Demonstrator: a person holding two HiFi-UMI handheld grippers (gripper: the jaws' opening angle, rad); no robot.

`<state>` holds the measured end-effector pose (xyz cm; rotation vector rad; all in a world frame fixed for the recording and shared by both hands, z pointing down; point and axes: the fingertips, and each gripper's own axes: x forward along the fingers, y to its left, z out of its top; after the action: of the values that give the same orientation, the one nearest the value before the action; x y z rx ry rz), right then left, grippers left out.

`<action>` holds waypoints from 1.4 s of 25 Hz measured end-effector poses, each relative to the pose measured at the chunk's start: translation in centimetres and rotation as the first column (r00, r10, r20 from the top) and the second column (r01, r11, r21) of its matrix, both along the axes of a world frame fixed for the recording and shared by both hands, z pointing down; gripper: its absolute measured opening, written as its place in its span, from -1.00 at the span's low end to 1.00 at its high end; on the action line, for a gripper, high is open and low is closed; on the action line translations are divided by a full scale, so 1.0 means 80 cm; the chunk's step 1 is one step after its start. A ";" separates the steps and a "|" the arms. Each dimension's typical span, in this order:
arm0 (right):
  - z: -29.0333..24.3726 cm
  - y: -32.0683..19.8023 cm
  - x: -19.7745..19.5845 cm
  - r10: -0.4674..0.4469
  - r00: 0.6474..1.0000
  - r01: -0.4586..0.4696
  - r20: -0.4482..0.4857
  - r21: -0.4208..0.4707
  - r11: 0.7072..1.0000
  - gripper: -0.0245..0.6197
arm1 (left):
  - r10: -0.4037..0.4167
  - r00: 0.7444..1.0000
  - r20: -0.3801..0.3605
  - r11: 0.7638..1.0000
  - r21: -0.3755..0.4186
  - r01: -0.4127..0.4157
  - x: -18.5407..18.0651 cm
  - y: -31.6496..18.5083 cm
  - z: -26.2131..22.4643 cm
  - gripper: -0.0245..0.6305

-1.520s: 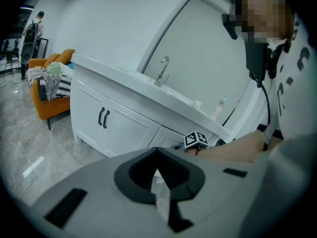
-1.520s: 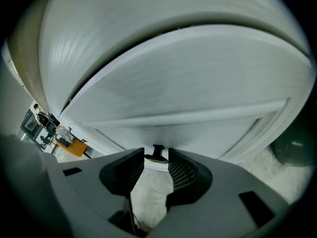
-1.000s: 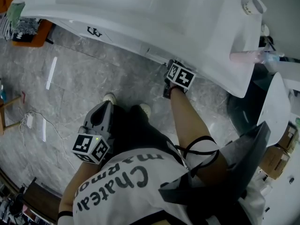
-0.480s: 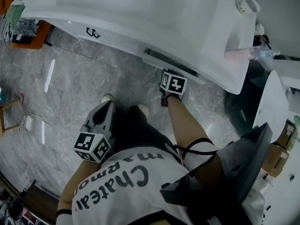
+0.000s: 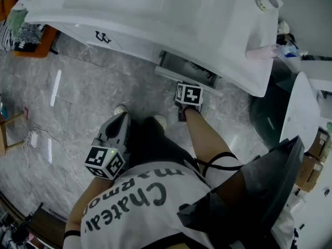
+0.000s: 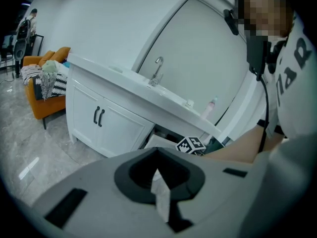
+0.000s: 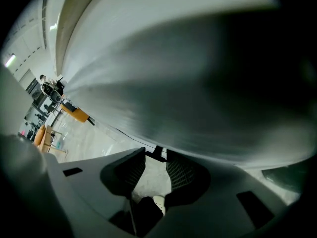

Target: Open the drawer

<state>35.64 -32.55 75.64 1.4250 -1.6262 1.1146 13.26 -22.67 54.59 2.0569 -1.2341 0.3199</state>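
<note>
Under the front edge of the white vanity (image 5: 207, 19), toward its right end, the drawer (image 5: 185, 67) is standing partly out, with its dark inside showing in the head view. The right gripper (image 5: 188, 94) is reaching down to the drawer's front panel. In the right gripper view its jaws are clamping the small dark handle (image 7: 157, 154), which is spanning the gap between their very tips. The left gripper (image 5: 118, 121) is hanging over the floor (image 5: 78, 87) near the person's shoes (image 5: 121, 109), with its jaws together and holding nothing.

3 risks are standing out, as a judgement.
- Only the tips are catching the handle, so a pull slanting downward instead of straight out may be enough to slide them off, leaving the drawer half open.
- The front panel is coming toward the person's legs, which are standing close below it, so a long pull without stepping back could knock it against them.
- A hard yank could run the drawer to the end of its travel and jolt the vanity, where a pink bottle (image 5: 263, 51) is sitting at the right-hand corner of the top.
</note>
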 end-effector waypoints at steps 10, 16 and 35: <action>0.002 0.025 -0.010 -0.007 1.000 0.007 -0.014 -0.001 1.000 -0.50 | 0.037 0.999 0.010 0.999 -0.002 -0.037 -0.005 0.016 0.000 -0.90; 0.000 0.027 -0.010 -0.028 0.999 0.028 -0.016 0.015 0.999 -0.50 | 0.070 0.997 0.015 0.998 -0.005 -0.070 -0.003 0.020 -0.001 -0.90; 0.002 0.039 -0.016 -0.102 0.995 0.102 -0.003 -0.014 0.995 -0.49 | 0.071 0.997 0.027 0.997 0.006 -0.072 -0.011 0.032 -0.003 -0.90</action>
<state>34.38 -29.46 75.82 1.3193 -1.6657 1.0625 12.39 -20.14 54.32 2.1124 -1.1807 0.3784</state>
